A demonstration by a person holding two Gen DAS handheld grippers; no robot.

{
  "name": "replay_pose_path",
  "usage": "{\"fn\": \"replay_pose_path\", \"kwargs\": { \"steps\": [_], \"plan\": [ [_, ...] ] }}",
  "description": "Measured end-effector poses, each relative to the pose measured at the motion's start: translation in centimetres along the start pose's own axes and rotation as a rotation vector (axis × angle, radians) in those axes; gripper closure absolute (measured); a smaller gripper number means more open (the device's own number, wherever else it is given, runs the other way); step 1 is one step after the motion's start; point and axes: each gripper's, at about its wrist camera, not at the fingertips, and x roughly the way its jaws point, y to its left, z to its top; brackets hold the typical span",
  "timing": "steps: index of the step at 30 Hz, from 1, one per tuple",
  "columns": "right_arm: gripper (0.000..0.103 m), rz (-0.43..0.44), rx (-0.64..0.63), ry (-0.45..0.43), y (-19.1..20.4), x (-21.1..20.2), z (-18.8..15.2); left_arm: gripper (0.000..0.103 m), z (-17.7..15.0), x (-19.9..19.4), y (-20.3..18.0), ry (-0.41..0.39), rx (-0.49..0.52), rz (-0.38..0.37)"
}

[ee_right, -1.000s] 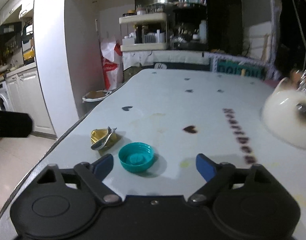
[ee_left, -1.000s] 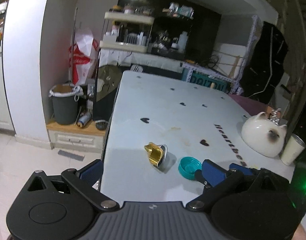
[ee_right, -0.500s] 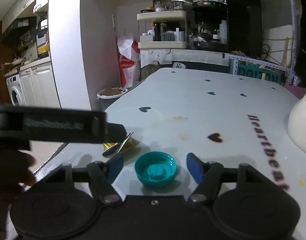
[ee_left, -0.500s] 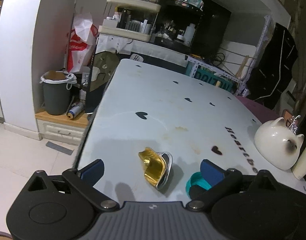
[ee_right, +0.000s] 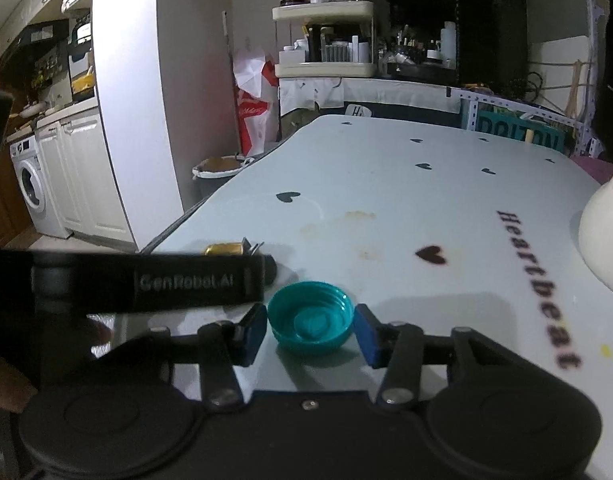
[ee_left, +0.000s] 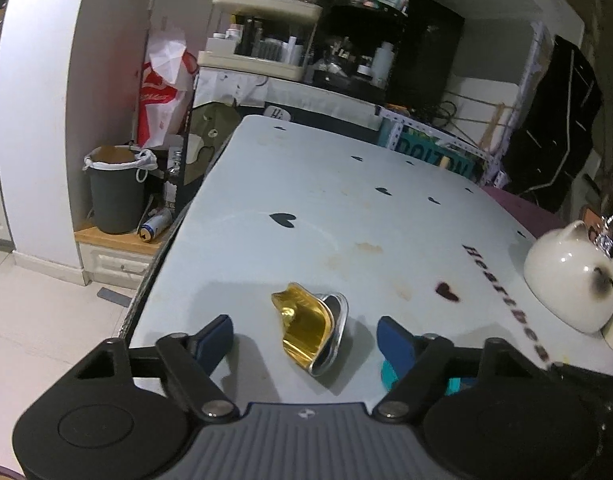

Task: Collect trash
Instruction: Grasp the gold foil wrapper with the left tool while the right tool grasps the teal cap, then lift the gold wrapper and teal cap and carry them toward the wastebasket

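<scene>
A crushed gold foil cup with a silver rim lies on the white table near its front left edge. My left gripper is open with a finger on each side of it, not touching. A teal bottle cap lies open side up on the table. My right gripper is open around the cap, its blue pads close to both sides. In the right wrist view the left gripper's body crosses in front and hides most of the foil cup. The cap's edge shows behind my left gripper's right finger.
A white cat-shaped pot stands at the table's right side. A dark trash bin with a white liner stands on a low platform left of the table, a can lying beside it. Shelves and a red-and-white bag stand behind.
Both grippers have moved forward and lower. The left now straddles the foil cup. The right has narrowed around the teal cap. The left gripper's body has come further into the right view.
</scene>
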Motion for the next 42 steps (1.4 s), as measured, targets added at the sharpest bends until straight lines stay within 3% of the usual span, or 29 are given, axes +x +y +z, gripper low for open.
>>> {"fn": "replay_pose_path", "kwargs": {
  "steps": [4,7,9,12,13,16,19,21,24,26,32,35,42],
  "plan": [
    [0.056,0.008,0.005,0.001,-0.4,-0.1,-0.1,0.036,0.0,0.1,-0.4,0.005,0.022,0.023],
    [0.056,0.000,-0.012,0.000,-0.2,-0.1,-0.1,0.048,0.0,0.3,-1.3,0.014,0.069,0.069],
    [0.056,-0.002,-0.017,0.000,-0.1,-0.1,-0.2,0.071,-0.1,0.4,-1.5,0.016,0.087,0.081],
    [0.058,-0.026,0.014,-0.002,-0.4,-0.2,-0.2,0.070,0.0,0.2,-0.8,0.010,0.051,0.058],
    [0.061,-0.034,0.027,-0.004,-0.6,-0.2,-0.3,0.070,-0.1,0.1,-0.4,0.008,0.027,0.042],
    [0.102,-0.069,0.060,0.013,-1.1,-0.1,-0.4,0.070,-0.3,-0.4,0.0,0.007,0.013,0.028],
    [0.101,-0.076,0.091,0.003,-1.6,-0.3,-0.5,0.070,-0.8,-1.0,-0.3,0.010,0.038,0.034],
    [0.098,-0.073,0.092,-0.006,-1.8,-0.5,-0.6,0.070,-1.0,-1.4,-0.3,0.011,0.042,0.033],
    [0.078,-0.061,0.094,-0.034,-2.2,-1.1,-0.7,0.070,-1.2,-1.9,0.0,0.009,0.028,0.025],
    [0.056,-0.068,0.102,-0.038,-2.6,-1.1,-0.7,0.070,-1.4,-2.2,0.0,0.006,0.028,0.033],
    [0.036,-0.097,0.042,-0.011,-2.0,0.0,-0.1,0.070,-2.0,-3.2,1.0,-0.011,-0.053,0.018],
    [0.035,-0.112,0.043,-0.005,-2.0,0.8,0.4,0.070,-2.4,-3.8,1.4,-0.019,-0.093,0.008],
    [0.036,-0.111,0.054,-0.003,-2.0,2.9,1.6,0.070,-2.9,-4.4,0.8,-0.015,-0.061,0.023]
  ]
}}
